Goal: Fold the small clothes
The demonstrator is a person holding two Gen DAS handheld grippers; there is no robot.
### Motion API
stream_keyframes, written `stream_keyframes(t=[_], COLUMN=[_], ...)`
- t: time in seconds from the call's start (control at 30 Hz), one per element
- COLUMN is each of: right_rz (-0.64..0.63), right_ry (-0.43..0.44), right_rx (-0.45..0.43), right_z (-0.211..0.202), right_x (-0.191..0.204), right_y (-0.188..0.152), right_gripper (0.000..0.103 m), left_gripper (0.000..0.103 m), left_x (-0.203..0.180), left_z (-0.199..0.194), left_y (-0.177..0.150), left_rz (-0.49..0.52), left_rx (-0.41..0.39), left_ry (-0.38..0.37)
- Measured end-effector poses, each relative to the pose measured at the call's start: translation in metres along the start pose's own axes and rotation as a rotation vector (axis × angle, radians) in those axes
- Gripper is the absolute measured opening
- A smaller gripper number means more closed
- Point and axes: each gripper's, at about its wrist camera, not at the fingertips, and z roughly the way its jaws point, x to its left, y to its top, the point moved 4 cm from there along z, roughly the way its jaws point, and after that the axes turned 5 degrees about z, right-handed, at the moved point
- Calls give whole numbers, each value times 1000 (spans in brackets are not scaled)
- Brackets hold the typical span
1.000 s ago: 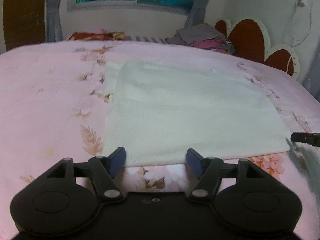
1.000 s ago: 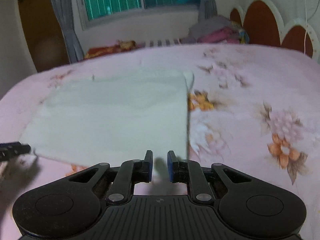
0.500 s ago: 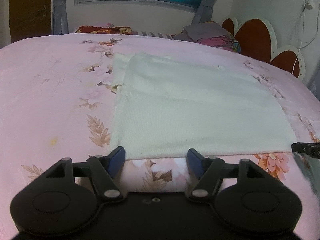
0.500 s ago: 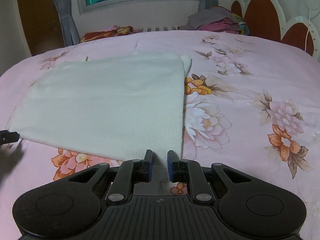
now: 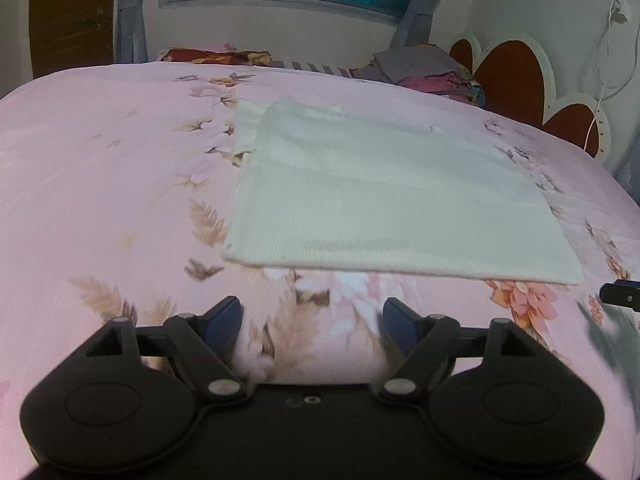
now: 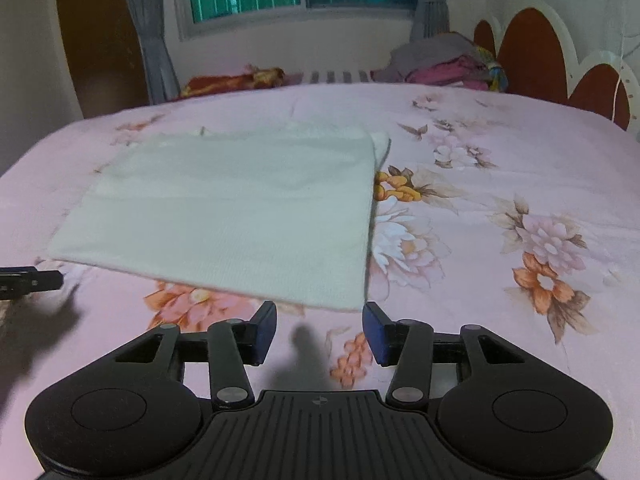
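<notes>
A white folded cloth (image 5: 384,196) lies flat on the pink floral bedspread (image 5: 100,168); it also shows in the right wrist view (image 6: 240,208). My left gripper (image 5: 312,320) is open and empty, a little short of the cloth's near edge. My right gripper (image 6: 319,332) is open and empty, just short of the cloth's near right corner. A tip of the right gripper shows at the right edge of the left wrist view (image 5: 620,294), and a tip of the left gripper at the left edge of the right wrist view (image 6: 32,280).
A pile of clothes (image 5: 424,70) lies at the bed's far side by the red scalloped headboard (image 5: 516,76). A red patterned bundle (image 5: 216,56) lies under the window. A dark door (image 5: 68,16) stands at the far left.
My right gripper has opened and let go of the cloth's corner. Both grippers have drawn back from the cloth's near edge. The cloth now lies flat.
</notes>
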Motion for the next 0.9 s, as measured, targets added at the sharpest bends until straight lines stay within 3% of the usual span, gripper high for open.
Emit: stream_keyframes(t=[0.13,0.2,0.23,0.3,0.5,0.57,0.77,0.8,0.83,0.9], right_rz=[31,39,42,50,45,44,57,63,66,64], right_ry=[14,31,46,63,100,110,118,121,130,137], right_rx=[-21,-37,-45,-53,-70,-65,-66,-69,-67,-62], right_z=[-19,-28,-32,-38,-45,-40,-12,-5,4,23], right_x=[-2,-1,0,4,17,21,33,36,40,51], right_y=[-9,-12,-13,-15,-12,-7,21,28,36,51], right_gripper=[47,46,32,21,21,21,21,15,1,1], left_gripper=[77,72,69,63,56,55,53,53,53,53], left_x=[0,1,2,7,41,47,50,50,50,52], left_z=[-14,-21,-24,-28,-9,5,46,52,57,68], left_y=[-11,-17,-21,-27,-36,-32,-1,5,10,19], left_rz=[-31,-81,-120,-220,-682,-769,-849,-852,-852,-850], left_rx=[-5,-13,-19,-40,-109,-132,-196,-208,-221,-249], left_ry=[-7,-36,-57,-103,-275,-293,-279,-269,-262,-256])
